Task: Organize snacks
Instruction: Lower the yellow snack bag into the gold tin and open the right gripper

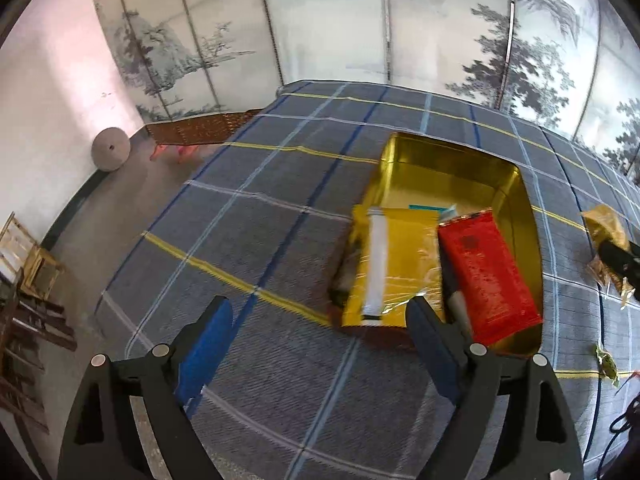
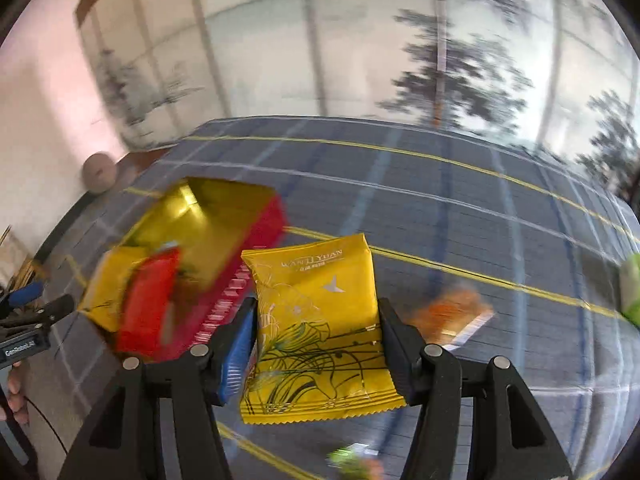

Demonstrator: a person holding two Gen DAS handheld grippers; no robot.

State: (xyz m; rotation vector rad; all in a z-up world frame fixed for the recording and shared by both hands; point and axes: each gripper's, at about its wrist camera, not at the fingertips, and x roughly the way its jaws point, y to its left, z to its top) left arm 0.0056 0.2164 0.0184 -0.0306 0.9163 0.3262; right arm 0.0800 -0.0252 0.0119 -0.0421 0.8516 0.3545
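A gold tin box [image 1: 516, 184] stands open on the blue plaid tablecloth [image 1: 256, 216]. A yellow packet [image 1: 404, 264] and a red packet [image 1: 488, 276] lie in its near end. My left gripper [image 1: 320, 344] is open and empty, just in front of the tin's near left corner. My right gripper [image 2: 316, 344] is shut on a yellow snack packet [image 2: 320, 328] and holds it above the cloth, right of the tin [image 2: 216, 216], whose outer wall is red. In the left wrist view the right gripper shows at the right edge with its gold packet [image 1: 604, 224].
Loose snacks lie on the cloth: an orange packet [image 2: 452, 312], a green one [image 2: 632, 288] at the right edge, a small green one [image 2: 352, 460] near me, and a green wrapper [image 1: 606, 364]. A painted folding screen [image 1: 360, 32] stands behind the table. The floor drops off on the left.
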